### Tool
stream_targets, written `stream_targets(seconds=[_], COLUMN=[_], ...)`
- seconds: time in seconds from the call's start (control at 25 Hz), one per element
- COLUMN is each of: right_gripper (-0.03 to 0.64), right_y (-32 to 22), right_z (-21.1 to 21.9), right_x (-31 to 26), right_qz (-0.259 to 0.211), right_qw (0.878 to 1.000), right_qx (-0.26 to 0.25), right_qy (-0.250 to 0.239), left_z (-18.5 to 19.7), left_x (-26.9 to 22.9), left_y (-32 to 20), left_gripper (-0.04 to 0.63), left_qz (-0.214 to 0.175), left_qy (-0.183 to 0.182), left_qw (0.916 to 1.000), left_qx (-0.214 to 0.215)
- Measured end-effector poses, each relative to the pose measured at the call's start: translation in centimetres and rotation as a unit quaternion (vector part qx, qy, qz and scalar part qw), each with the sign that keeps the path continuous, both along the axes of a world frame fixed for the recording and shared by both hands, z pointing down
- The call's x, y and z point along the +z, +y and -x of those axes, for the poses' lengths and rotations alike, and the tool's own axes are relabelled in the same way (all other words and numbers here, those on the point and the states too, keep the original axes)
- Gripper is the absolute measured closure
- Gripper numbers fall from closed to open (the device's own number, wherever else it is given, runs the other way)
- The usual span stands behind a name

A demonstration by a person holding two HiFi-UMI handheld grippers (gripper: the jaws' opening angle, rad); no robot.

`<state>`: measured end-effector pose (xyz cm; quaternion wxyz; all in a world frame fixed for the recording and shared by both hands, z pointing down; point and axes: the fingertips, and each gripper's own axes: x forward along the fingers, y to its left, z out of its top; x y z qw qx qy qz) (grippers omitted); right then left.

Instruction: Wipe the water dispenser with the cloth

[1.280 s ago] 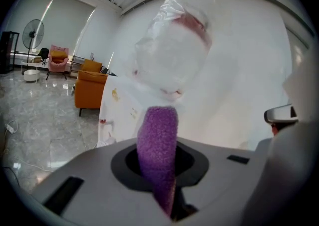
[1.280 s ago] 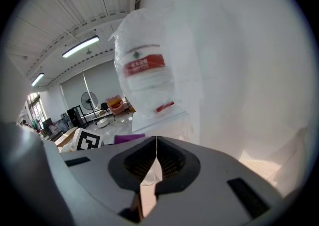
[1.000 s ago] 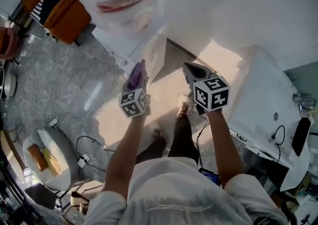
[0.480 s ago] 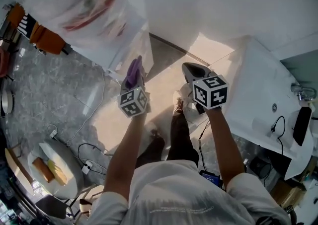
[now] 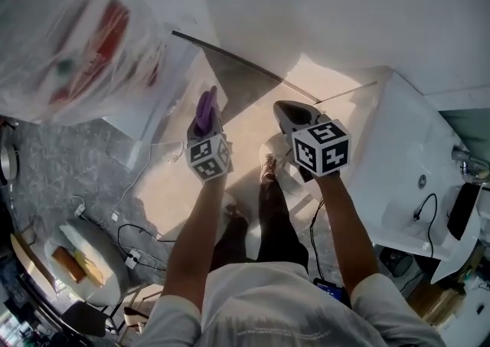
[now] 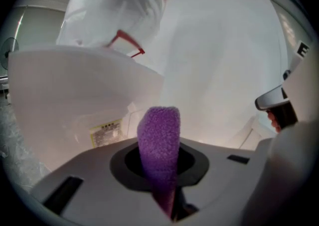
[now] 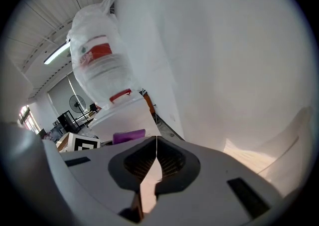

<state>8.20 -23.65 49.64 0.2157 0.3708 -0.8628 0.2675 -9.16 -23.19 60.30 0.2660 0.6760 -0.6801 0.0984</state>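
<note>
The water dispenser (image 5: 157, 89) is a white cabinet at the upper left of the head view. Its bottle (image 5: 73, 43) is wrapped in a clear plastic bag. My left gripper (image 5: 204, 125) is shut on a purple cloth (image 5: 204, 108) and hangs just right of the dispenser, apart from it. In the left gripper view the cloth (image 6: 159, 142) sticks up from the shut jaws, with the dispenser body (image 6: 65, 105) and bagged bottle (image 6: 119, 10) ahead. My right gripper (image 5: 291, 110) is shut with nothing in it. Its jaws (image 7: 156, 146) point at the white wall, with the bottle (image 7: 99, 68) to their left.
A white wall (image 5: 344, 8) stands straight ahead. A white counter (image 5: 402, 154) with a tap (image 5: 467, 160) is at the right. Cables (image 5: 130, 223) trail over the floor. A round table (image 5: 73, 257) stands at the lower left. The person's legs are below the grippers.
The head view has swung, so the dispenser and bottle have slid left and grown larger. Both grippers hold their places in the frame, the left still shut on the cloth.
</note>
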Motion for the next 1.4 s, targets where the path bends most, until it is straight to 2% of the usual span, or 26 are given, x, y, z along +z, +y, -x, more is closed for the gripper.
stream_targets(seconds=[0.28,0.36,0.52,0.64,0.76,0.92,1.04,1.4], right_gripper=[0.601,0.601,0.601,0.601,0.601,0.601,0.601,0.601], right_y=[-5.1,-6.2,-7.9,-8.4,-8.5,-8.3,-7.6,-5.7], right_z=[-1.8,-1.7,-1.4,-1.0,-1.0,-0.8,-0.2,1.8], right_x=[3.4,4.3,6.0,6.9,7.7,8.3,8.4,8.7], right_qz=[0.025,0.03,0.042,0.049,0.058,0.058,0.049,0.058], right_qw=[1.0,0.999,0.999,0.999,0.998,0.998,0.997,0.998], right_qx=[-0.002,-0.011,-0.016,-0.022,-0.02,-0.029,-0.043,-0.031], right_qy=[0.006,0.012,0.01,0.006,0.003,0.017,0.031,0.015], left_z=[-1.7,-2.1,-1.8,-0.5,0.4,0.8,1.5,4.6], left_x=[5.5,6.5,8.4,9.7,10.4,10.4,10.8,12.4], left_y=[-6.1,-8.0,-11.1,-12.1,-12.0,-11.5,-10.7,-5.6], left_gripper=[0.544,0.545,0.545,0.545,0.545,0.545,0.545,0.543], left_qz=[0.036,0.037,0.025,0.026,0.022,0.009,0.01,0.032], left_qy=[0.001,-0.006,-0.049,-0.045,-0.016,0.011,0.024,0.033], left_qw=[0.9991,0.999,0.9983,0.9969,0.994,0.9904,0.9886,0.9852], left_qx=[-0.024,-0.025,-0.02,-0.059,-0.106,-0.138,-0.148,-0.165])
